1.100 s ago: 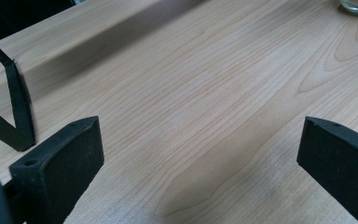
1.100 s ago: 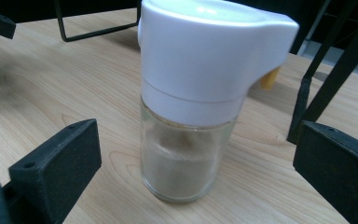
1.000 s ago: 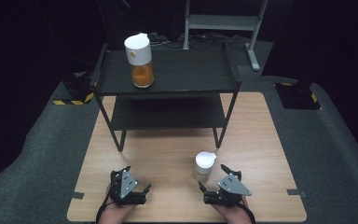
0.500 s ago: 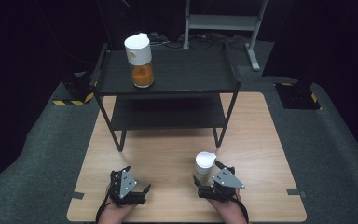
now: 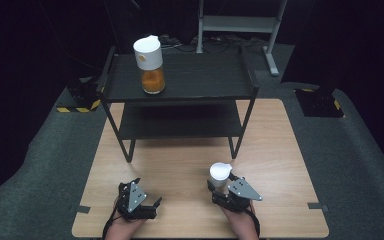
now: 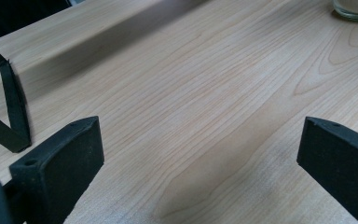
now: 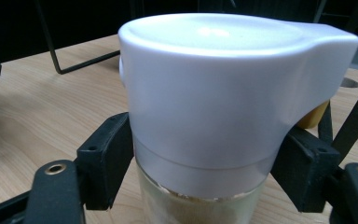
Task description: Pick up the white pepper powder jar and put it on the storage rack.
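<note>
1. The left gripper (image 5: 141,199) rests low at the near left of the wooden table (image 5: 180,165). In its own view its jaws stand wide apart over bare wood, holding nothing.
2. On the top shelf of the black rack (image 5: 205,80), toward its left end, stands a white-lidded jar (image 5: 150,65) with orange contents.
3. The right gripper (image 5: 225,187) sits at the near right of the table. Its jaws flank a second white-capped jar (image 7: 223,112), one on each side just below the lid and touching or nearly touching the glass. Whether they grip firmly I cannot tell.
4. That jar (image 5: 220,175) stands upright on the table in front of the rack's right front leg, with pale tan contents.
5. Grey carpet (image 5: 360,165) surrounds the table; the room behind is dark, with a metal stand (image 5: 240,22) at the back.
</note>
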The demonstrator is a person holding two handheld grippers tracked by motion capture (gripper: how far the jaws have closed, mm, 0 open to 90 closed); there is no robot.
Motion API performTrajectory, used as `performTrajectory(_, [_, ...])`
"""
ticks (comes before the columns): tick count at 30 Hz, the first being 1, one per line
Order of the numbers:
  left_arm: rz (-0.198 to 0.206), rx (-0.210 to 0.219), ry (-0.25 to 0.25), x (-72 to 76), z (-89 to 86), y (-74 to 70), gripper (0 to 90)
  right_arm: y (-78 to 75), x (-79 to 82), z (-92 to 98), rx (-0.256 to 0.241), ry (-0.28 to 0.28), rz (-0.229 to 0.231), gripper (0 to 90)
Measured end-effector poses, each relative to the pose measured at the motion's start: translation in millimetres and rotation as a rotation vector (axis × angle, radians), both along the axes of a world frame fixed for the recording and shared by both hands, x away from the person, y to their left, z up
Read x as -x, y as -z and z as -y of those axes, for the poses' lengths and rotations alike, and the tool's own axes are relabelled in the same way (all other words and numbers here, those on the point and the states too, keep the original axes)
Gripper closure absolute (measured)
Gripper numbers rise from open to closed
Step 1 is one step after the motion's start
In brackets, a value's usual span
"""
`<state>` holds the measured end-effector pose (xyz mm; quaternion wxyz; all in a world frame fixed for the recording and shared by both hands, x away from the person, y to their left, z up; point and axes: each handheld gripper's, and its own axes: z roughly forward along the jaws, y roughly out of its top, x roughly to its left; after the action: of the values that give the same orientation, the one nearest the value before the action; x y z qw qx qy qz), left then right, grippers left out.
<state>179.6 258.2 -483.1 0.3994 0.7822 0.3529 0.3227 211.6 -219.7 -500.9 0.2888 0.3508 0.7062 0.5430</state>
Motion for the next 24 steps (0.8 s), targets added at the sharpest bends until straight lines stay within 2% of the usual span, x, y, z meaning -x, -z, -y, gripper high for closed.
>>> performTrajectory(2, [-0.001,0.001,0.000,-0.1,-0.1,-0.1,0.8,2.7,-0.4,1.5,-0.014,0.001,0.006,30.0])
performTrajectory(11, [0.001,-0.001,0.005,0.0,-0.4,0.1,0.7,6.5,-1.9,4.6,-0.029,-0.011,0.017,30.5])
performTrajectory(24, [-0.003,-0.001,0.010,-0.8,-1.0,-0.3,0.8,2.1,6.0,10.3,-0.031,-0.021,0.057,30.5])
